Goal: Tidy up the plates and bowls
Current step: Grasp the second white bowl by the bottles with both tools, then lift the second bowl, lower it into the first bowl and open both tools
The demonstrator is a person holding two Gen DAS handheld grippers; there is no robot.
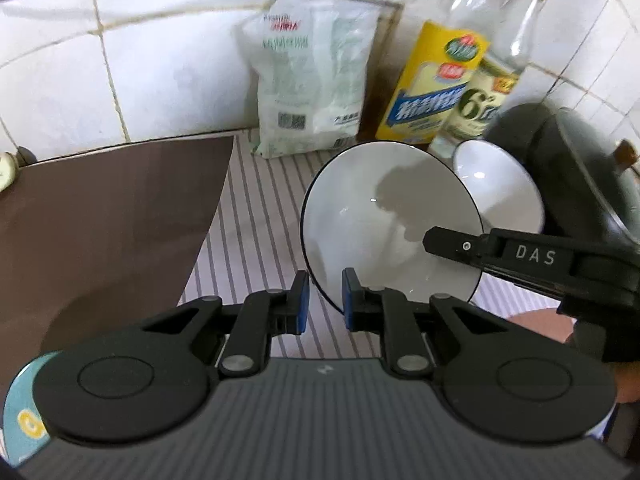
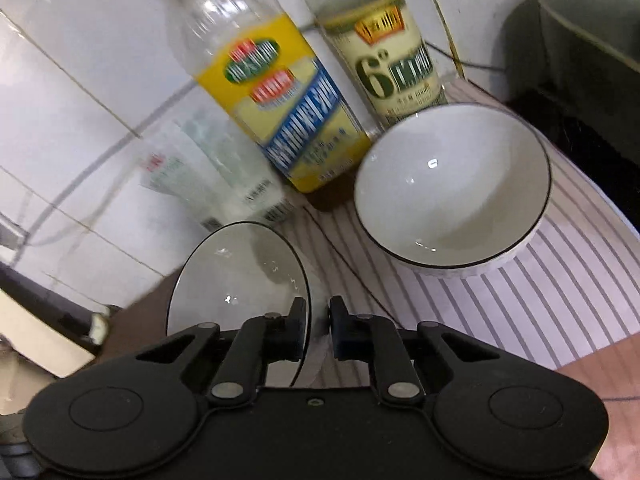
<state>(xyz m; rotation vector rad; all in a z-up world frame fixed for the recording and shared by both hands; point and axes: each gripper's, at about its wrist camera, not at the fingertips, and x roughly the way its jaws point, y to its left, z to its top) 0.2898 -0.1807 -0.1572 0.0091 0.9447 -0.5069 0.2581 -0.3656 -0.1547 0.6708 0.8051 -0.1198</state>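
White plate (image 1: 384, 216), tilted, has its rim clamped between both grippers' fingers (image 1: 352, 296), left (image 1: 325, 300) and right (image 2: 318, 330).

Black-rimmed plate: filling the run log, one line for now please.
left claw: shut on white black-rimmed round plate | right claw: shut on plate | plate: tilted | white black-rimmed bowl: ungripped

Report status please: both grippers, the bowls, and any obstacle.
Left gripper and right gripper both shut on near bowl's rim. Second bowl free on striped mat. Bottles and dark pot close behind.
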